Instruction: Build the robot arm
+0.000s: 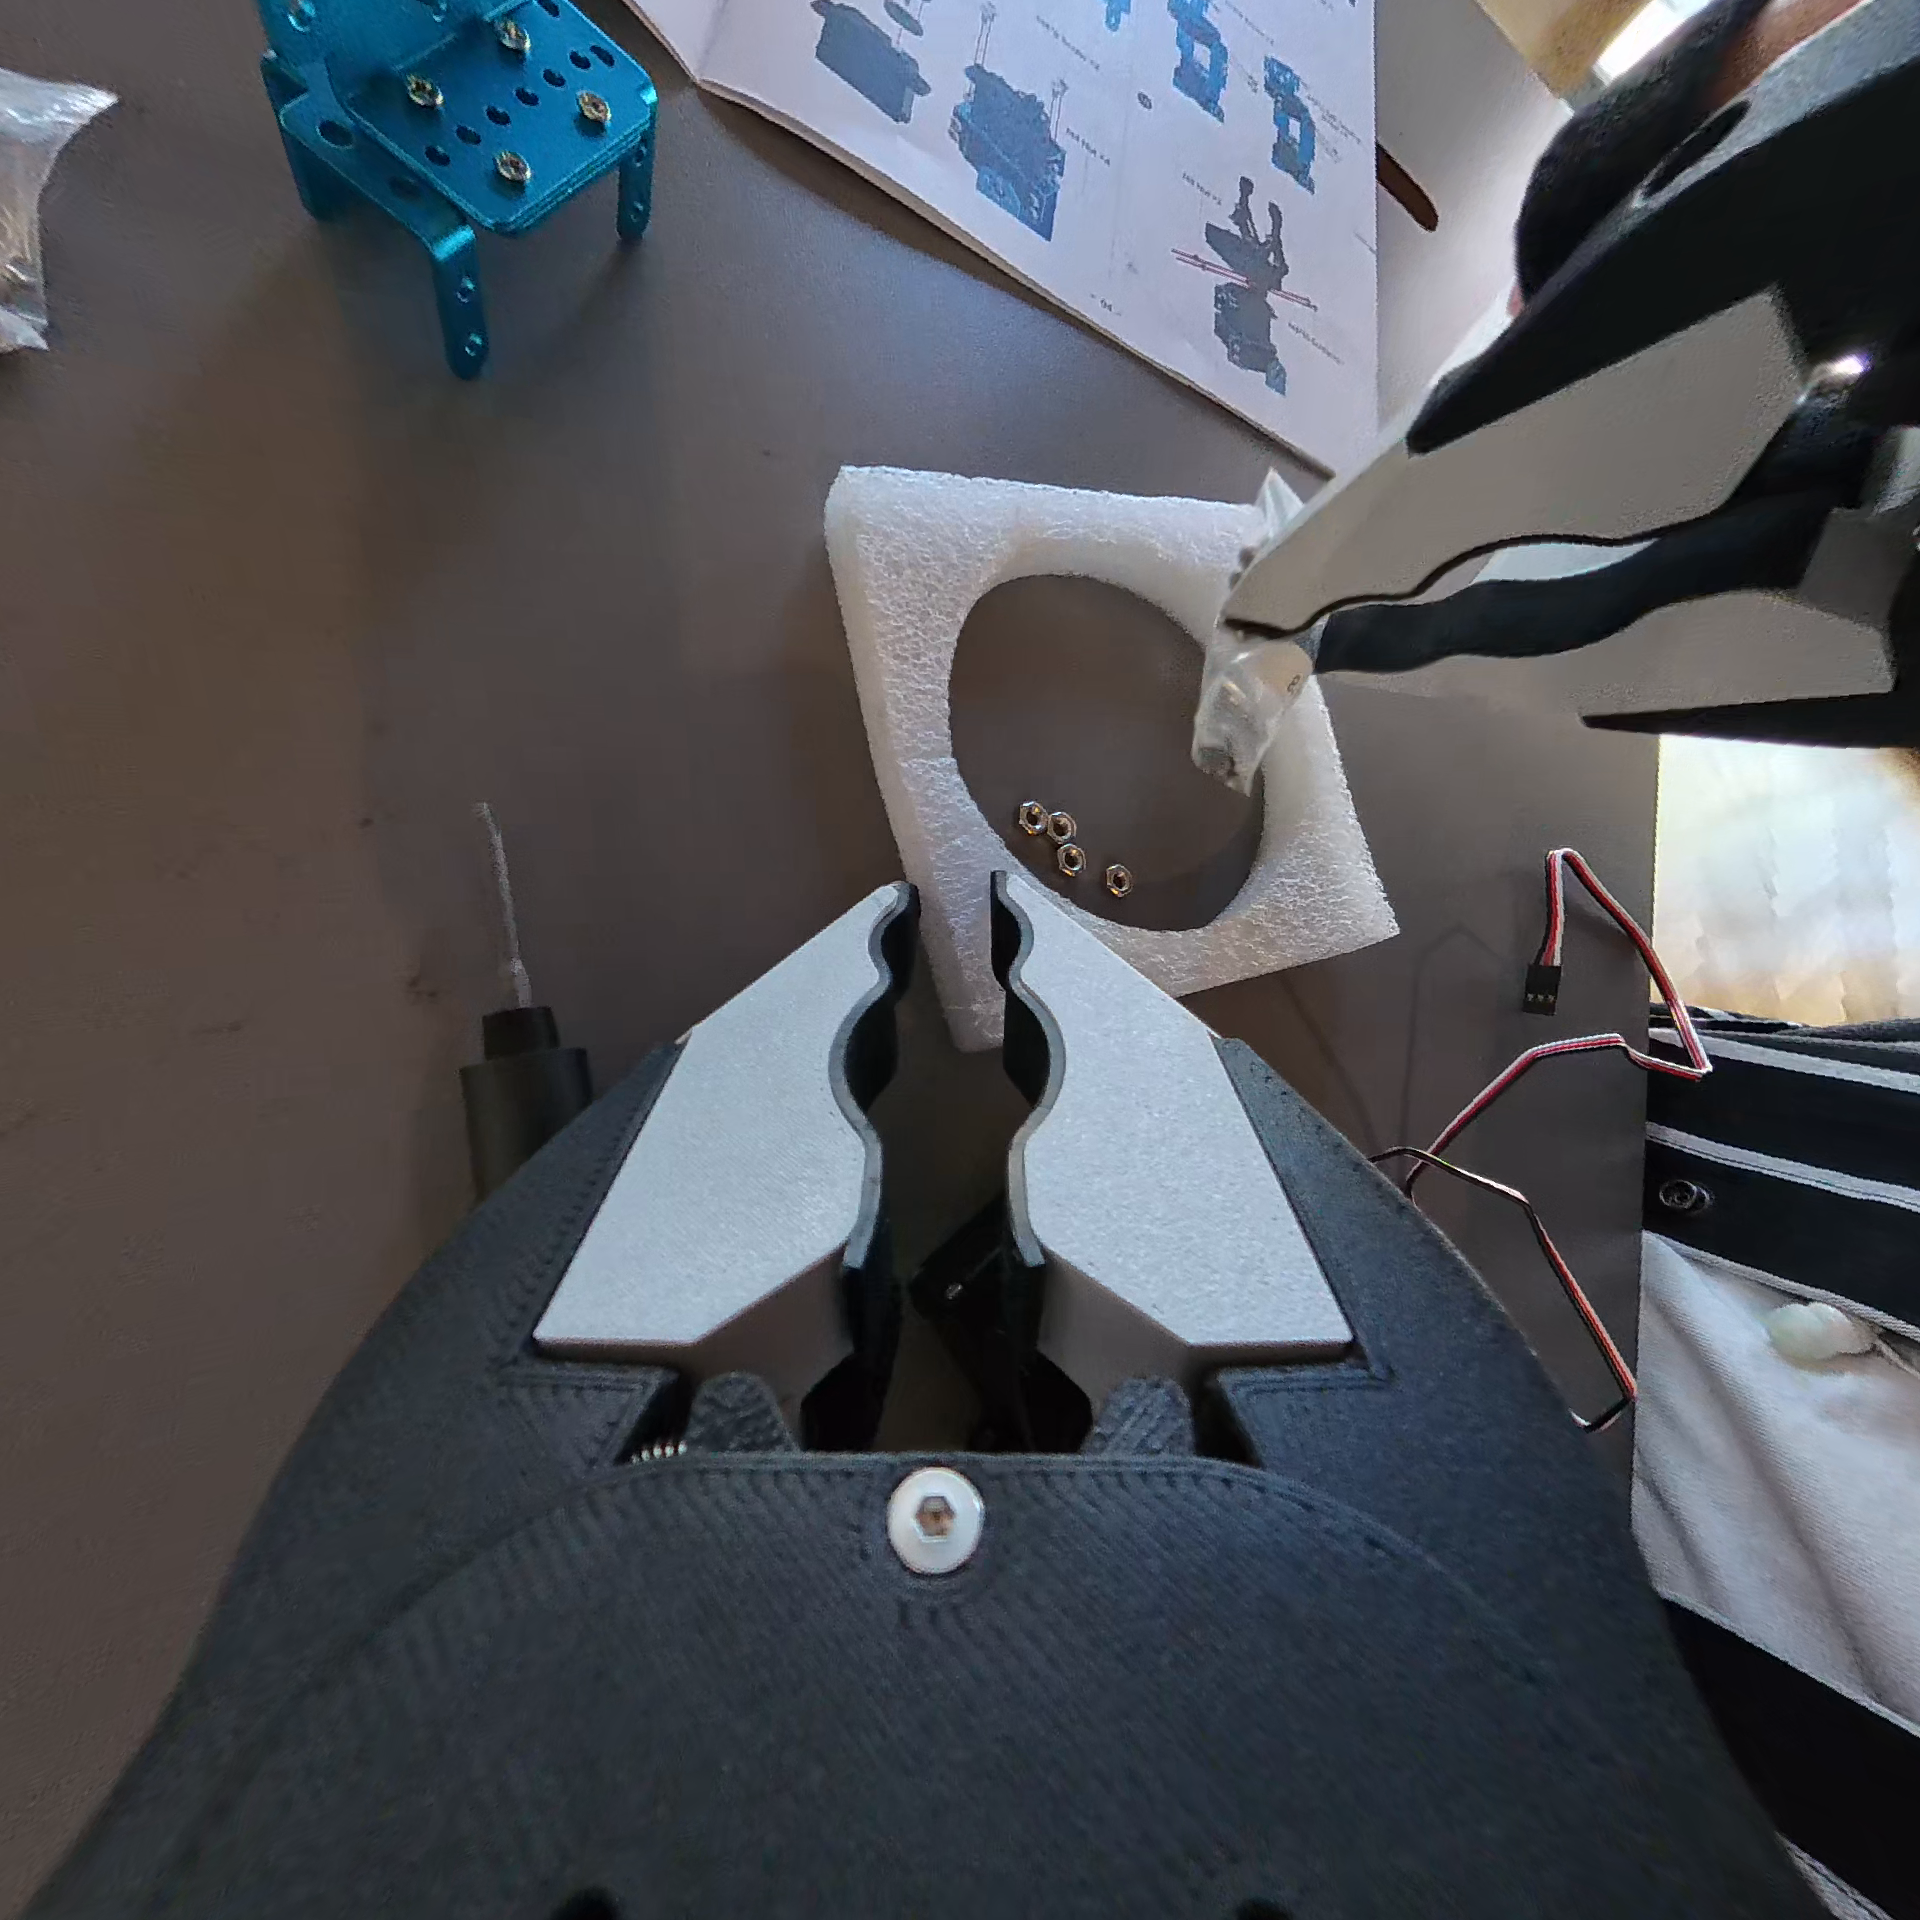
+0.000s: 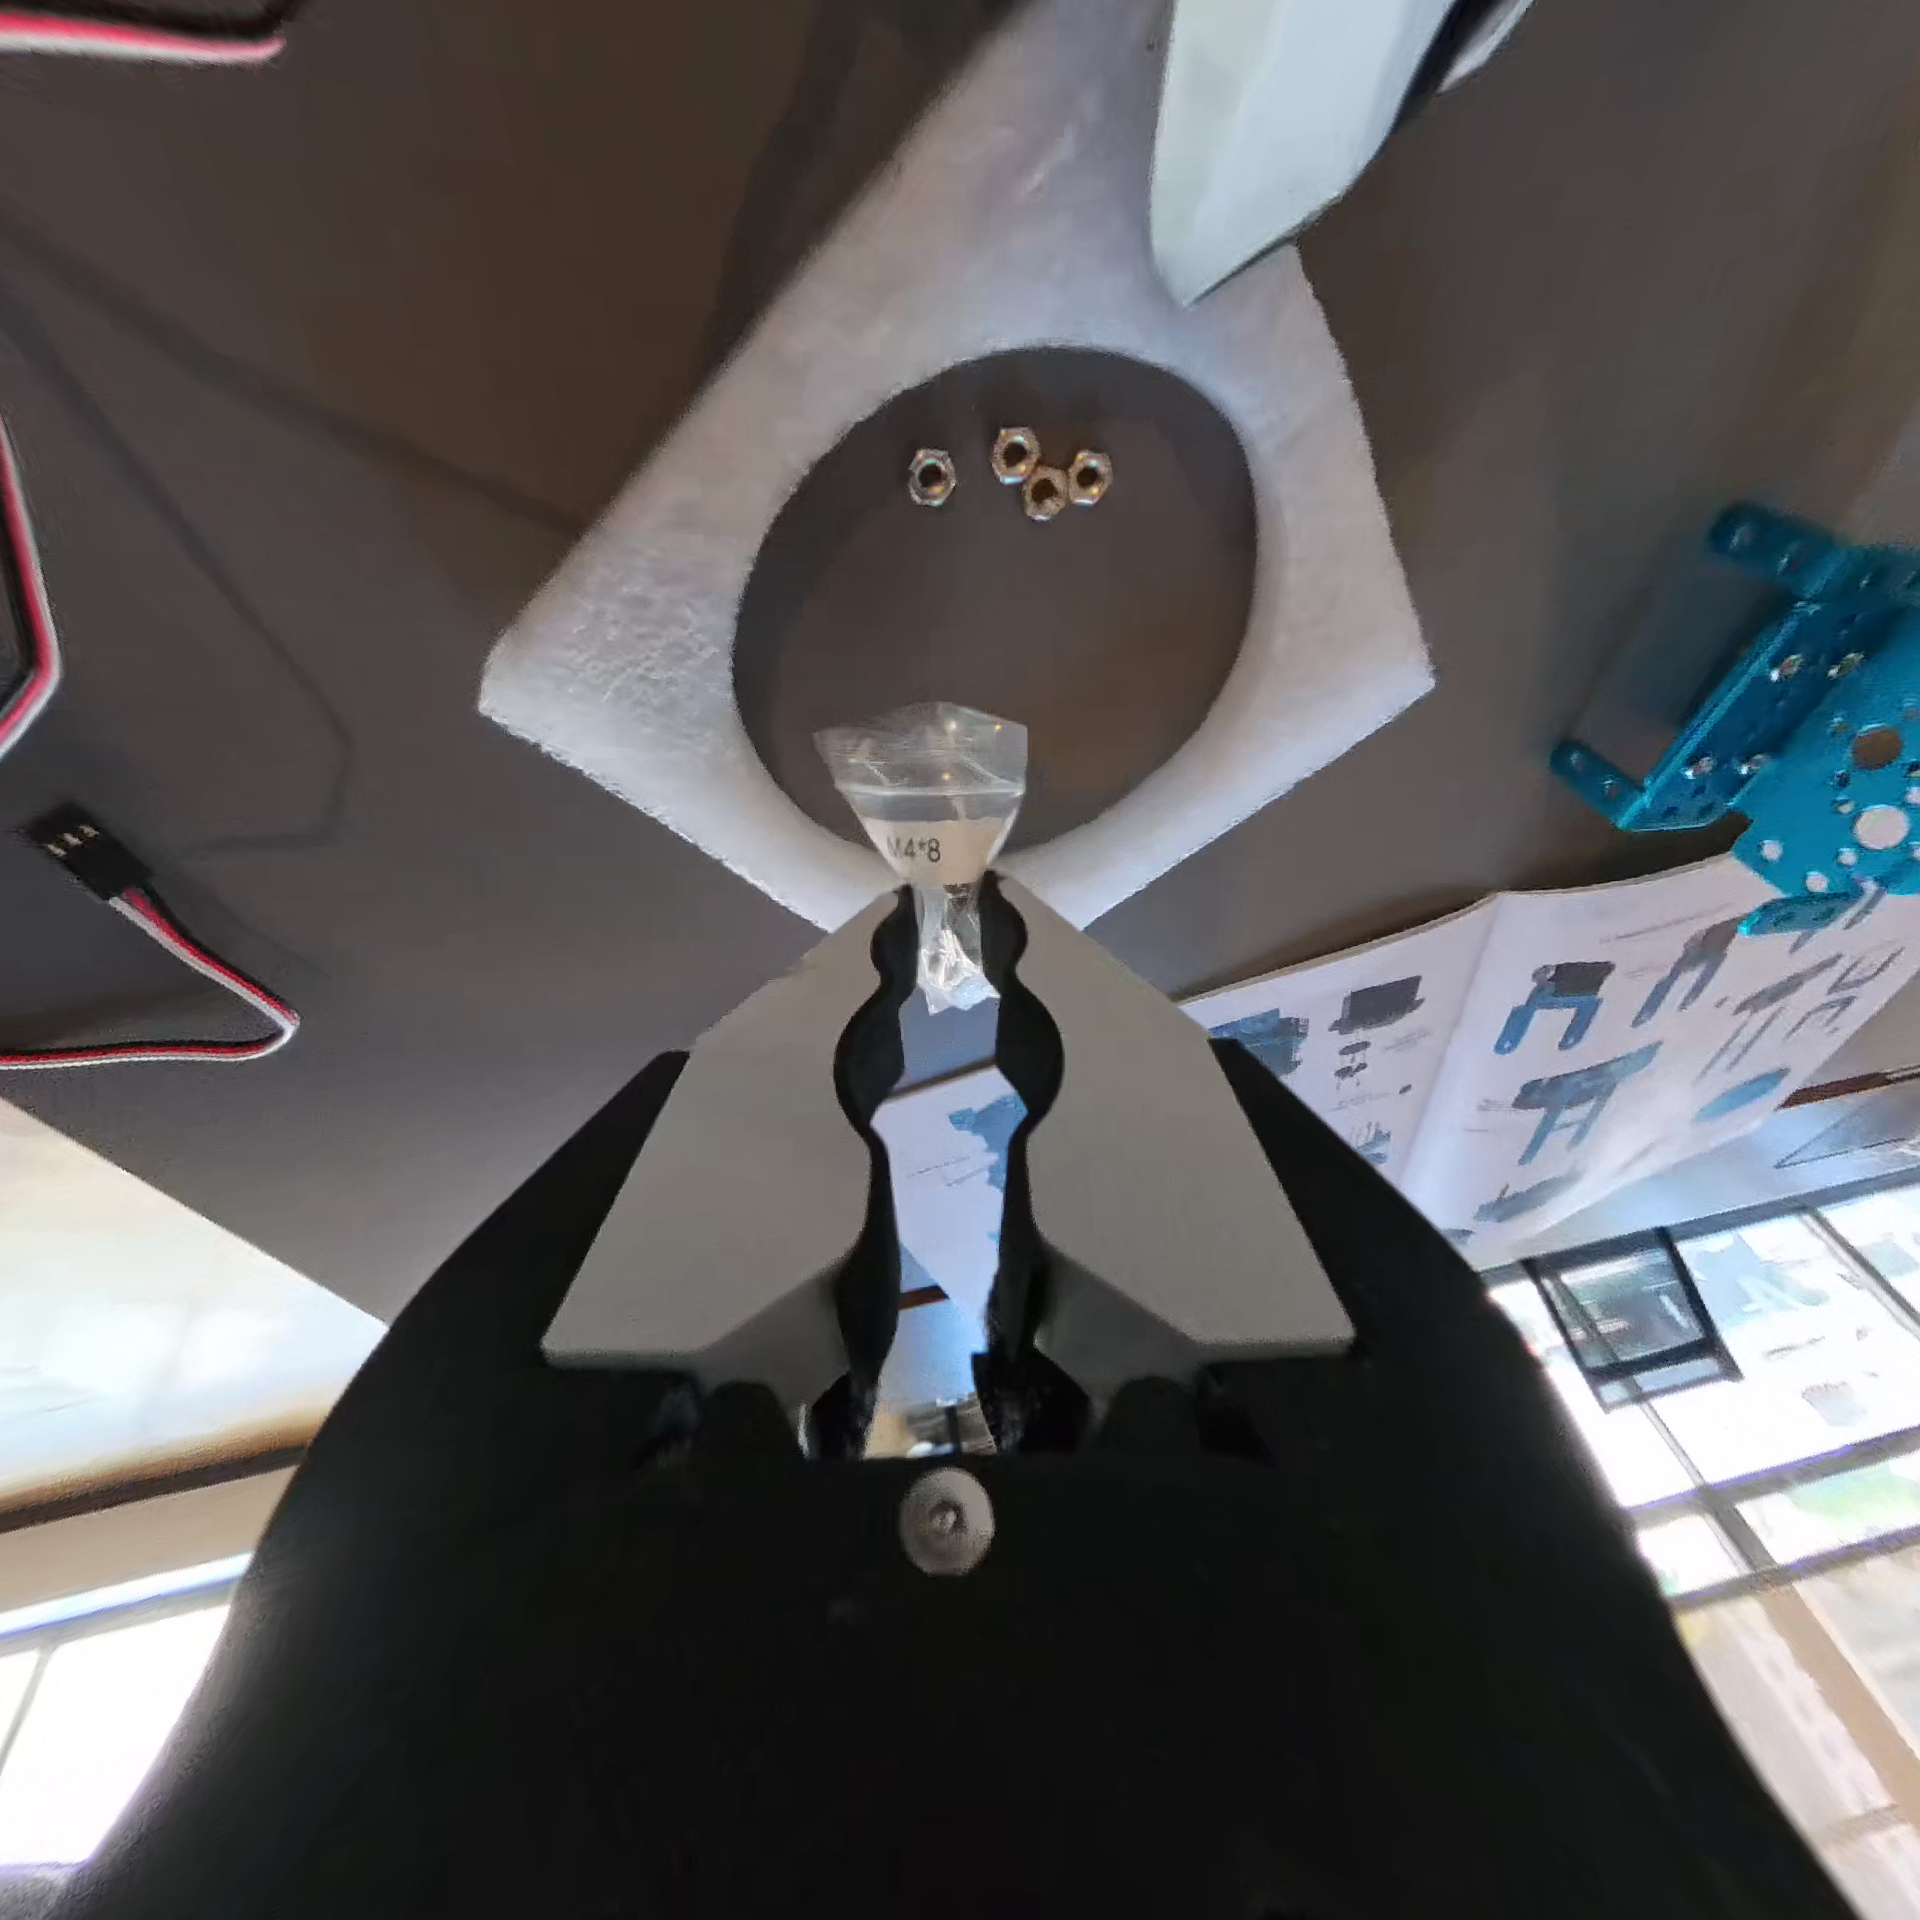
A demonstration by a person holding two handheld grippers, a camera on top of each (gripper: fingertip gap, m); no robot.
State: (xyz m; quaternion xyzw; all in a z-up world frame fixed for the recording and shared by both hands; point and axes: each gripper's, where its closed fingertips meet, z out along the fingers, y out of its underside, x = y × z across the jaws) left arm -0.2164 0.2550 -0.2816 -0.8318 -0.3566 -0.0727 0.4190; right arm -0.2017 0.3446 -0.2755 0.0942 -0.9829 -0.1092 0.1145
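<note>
Four hex nuts (image 1: pixel 1070 847), one white foam frame (image 1: pixel 904 582), one small plastic bag (image 2: pixel 925 790), one blue metal bracket (image 1: pixel 468 125), one instruction sheet (image 1: pixel 1091 156), two grippers

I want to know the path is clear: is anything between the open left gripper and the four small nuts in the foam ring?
Only the white foam square's near rim lies between the left gripper and the four small silver hex nuts. The right gripper holds a small clear plastic bag above the far side of the hole, clear of the nuts.
</note>
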